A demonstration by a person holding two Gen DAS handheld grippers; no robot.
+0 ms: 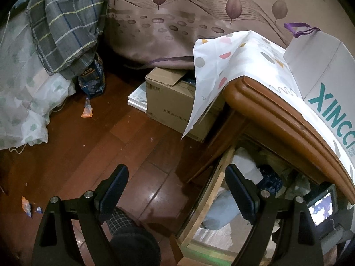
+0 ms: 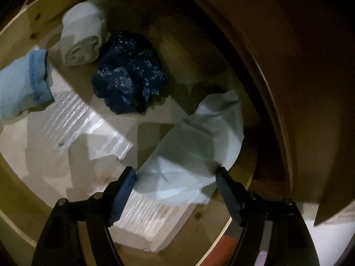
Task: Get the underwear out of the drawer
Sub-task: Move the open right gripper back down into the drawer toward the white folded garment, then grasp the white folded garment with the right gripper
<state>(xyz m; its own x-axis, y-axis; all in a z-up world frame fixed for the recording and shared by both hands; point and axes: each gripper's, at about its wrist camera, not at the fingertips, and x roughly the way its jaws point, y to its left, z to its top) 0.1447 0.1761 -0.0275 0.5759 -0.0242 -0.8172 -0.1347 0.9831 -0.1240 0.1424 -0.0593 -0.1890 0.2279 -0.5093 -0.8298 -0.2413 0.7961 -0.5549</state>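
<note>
The right gripper (image 2: 176, 173) hangs in the pulled-out drawer (image 2: 20, 190), jaws wide around a pale garment (image 2: 195, 146), not yet pinching. Beyond lie dark blue underwear (image 2: 128, 73) and a white roll (image 2: 83, 33), all unremoved. The left gripper (image 1: 177, 175) hovers open, empty, over the floor (image 1: 99, 146).

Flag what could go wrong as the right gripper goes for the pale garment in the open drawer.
1. The right gripper straddles a loosely crumpled pale garment; closing may catch only a fold, which could slip.
2. The garment lies close to the drawer's side wall, which the nearer finger could strike.
</note>
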